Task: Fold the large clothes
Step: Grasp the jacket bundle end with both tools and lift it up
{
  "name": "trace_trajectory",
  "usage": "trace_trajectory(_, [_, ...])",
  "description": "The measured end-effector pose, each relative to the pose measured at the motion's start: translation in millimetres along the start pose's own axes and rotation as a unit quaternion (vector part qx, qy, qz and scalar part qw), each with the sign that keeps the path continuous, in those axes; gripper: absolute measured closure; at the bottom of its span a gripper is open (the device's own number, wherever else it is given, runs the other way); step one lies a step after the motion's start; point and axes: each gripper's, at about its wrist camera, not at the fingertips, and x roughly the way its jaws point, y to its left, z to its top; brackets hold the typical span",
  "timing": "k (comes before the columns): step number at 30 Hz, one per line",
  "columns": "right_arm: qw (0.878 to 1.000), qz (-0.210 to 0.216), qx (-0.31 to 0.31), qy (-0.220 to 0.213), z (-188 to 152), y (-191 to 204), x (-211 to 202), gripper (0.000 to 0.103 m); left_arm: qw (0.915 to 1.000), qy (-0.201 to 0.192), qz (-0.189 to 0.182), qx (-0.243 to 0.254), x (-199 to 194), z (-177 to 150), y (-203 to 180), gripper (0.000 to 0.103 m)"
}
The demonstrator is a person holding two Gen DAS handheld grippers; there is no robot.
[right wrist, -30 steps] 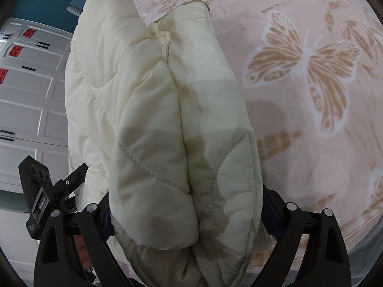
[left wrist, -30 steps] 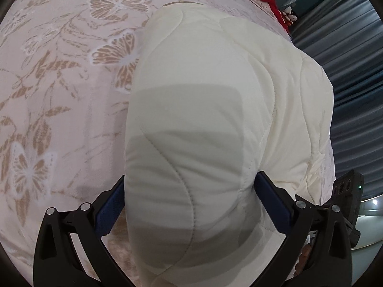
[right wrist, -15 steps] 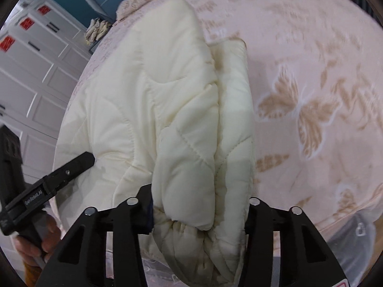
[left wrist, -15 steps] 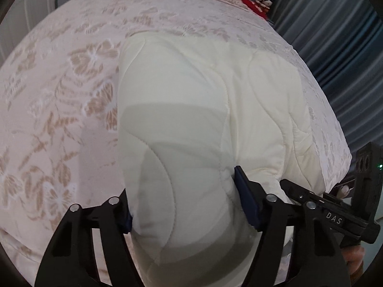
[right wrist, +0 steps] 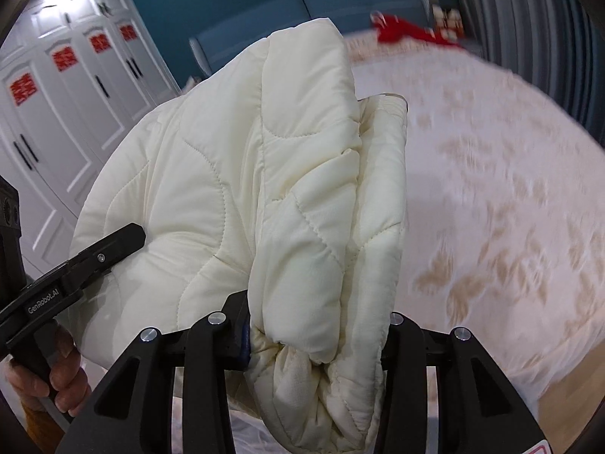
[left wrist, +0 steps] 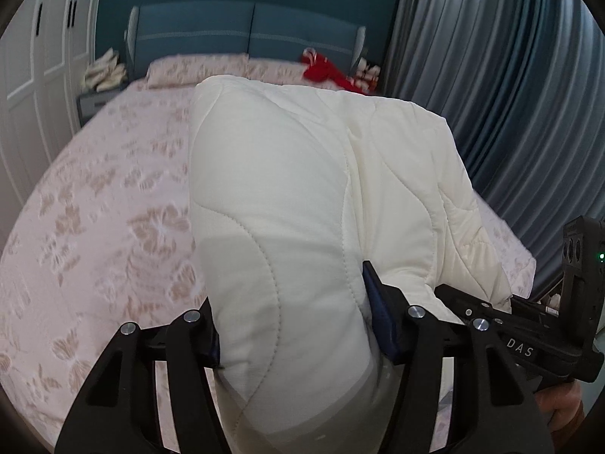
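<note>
Left wrist view: the left gripper [left wrist: 293, 316] clamps a thick fold of the cream quilted padded garment [left wrist: 302, 196], its blue-padded fingers [left wrist: 378, 306] pressing into the puffy fabric from both sides; its jaws have just been closing, with the garment between them. Ahead of the gripper the garment drapes forward and to the right, hanging above the pink bed cover with tan butterfly print [left wrist: 106, 204], which spreads to the gripper's left and beyond. Far ahead stand a blue padded headboard [left wrist: 245, 34] and a red item [left wrist: 325, 72] lying near the pillows; grey pleated curtains [left wrist: 510, 94] hang to the right. Low on the right, the other black gripper's body shows, held by a hand [left wrist: 559, 405].

Right wrist view: the right gripper [right wrist: 315, 331] pinches a bunched double layer of the same garment [right wrist: 302, 189], fabric filling the gap between its fingers; these jaws too have just been closing on it. The garment rises ahead and to the left of this gripper. The bed cover [right wrist: 491, 189] lies to its right, blurred. White wardrobe doors with red paper cut-outs [right wrist: 64, 87] stand to the left. At lower left a hand [right wrist: 56, 374] grips the black handle of the left gripper.
</note>
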Motion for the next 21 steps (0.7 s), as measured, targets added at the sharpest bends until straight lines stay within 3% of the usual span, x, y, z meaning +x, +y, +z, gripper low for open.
trace_trajectory(11, [0.989,0.014,-0.092,-0.117,71.5,77.9,-63.1,0.062,0.9891,-0.141,0.012,0.039,-85.2,66.0,20.5,0.046])
trace_trajectory(16, [0.985,0.028,-0.112,-0.131,94.2,110.9,-45.8,0.062,0.9835,-0.173,0.032,0.043,-94.5,82.1,51.7,0.046])
trace_trajectory(21, [0.985,0.051,-0.111,-0.119,108.6,135.2,2.6,0.062,0.9819,-0.179,0.045,0.042,-71.9,94.1,100.3,0.046])
